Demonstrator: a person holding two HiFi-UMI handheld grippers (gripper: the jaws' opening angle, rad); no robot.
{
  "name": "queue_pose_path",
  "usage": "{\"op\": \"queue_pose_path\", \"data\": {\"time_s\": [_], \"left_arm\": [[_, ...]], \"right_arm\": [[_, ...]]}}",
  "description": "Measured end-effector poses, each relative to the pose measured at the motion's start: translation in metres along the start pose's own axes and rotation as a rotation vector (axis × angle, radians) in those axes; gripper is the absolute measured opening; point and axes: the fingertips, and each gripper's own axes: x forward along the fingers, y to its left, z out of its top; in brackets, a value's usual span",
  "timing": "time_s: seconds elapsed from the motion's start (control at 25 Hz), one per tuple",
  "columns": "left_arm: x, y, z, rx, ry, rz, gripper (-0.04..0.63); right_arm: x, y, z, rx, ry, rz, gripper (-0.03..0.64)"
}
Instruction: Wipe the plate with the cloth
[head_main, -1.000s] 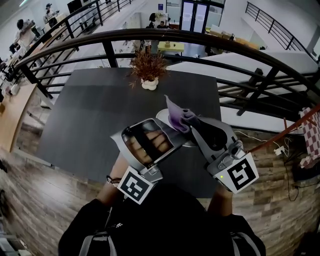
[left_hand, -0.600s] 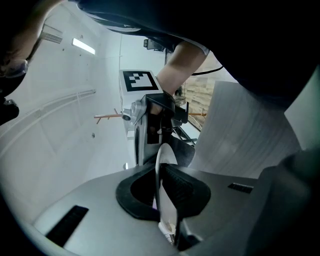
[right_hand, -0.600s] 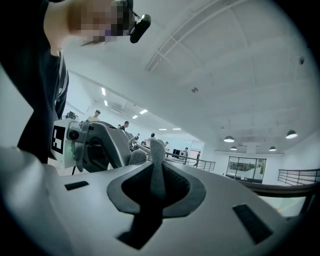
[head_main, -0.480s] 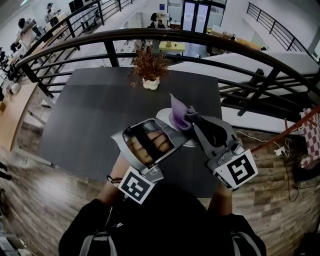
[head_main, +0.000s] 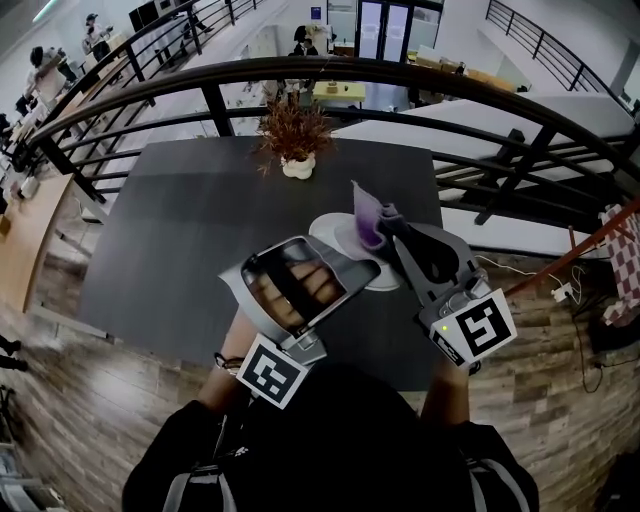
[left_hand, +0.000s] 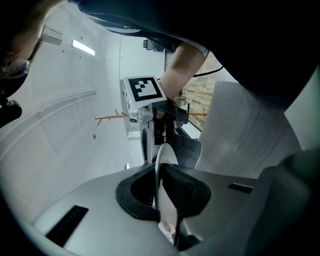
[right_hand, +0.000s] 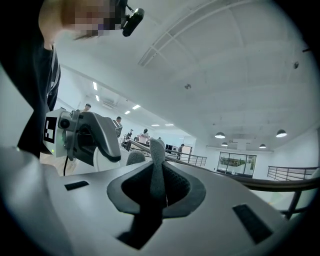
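**Cloth being drawn toward the plate's far right rim**

Head view: The white plate is being held over the dark table by the left gripper. Whether the plate is resting on the table cannot be told. Against the earlier frames, no shift of this gripper or the plate is being noted. The purple cloth is being carried by the right gripper. It is being moved from the plate's middle toward the far right edge, and more bare plate is being exposed on the left.

Left gripper view: The plate's rim is being seen edge-on, clamped between the closed pads.

Right gripper view: A fold of cloth is being pinched between the closed jaws and is standing up past their tips.

Assessment: A wiping stroke is judged to be in progress, with the plate being kept steady. The exposed left part is judged to be awaiting a return pass.
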Motion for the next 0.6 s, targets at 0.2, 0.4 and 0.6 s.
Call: {"op": "queue_pose_path", "data": {"time_s": [0.2,0.4,0.6], "left_arm": [[-0.002,0.000,-0.001,0.001,-0.007,0.002,0.025],[-0.006,0.002,0.000,0.007,-0.016,0.010,0.025],[-0.005,0.004,0.004,0.010,-0.029,0.013,0.025]], "right_arm": [[0.001,-0.005,-0.009,0.016,0.023,-0.019,0.040],[0.000,-0.009,-0.015,0.023,0.042,-0.043,0.040],[-0.004,-0.018,-0.020,0.034,0.047,-0.073,0.040]]}}
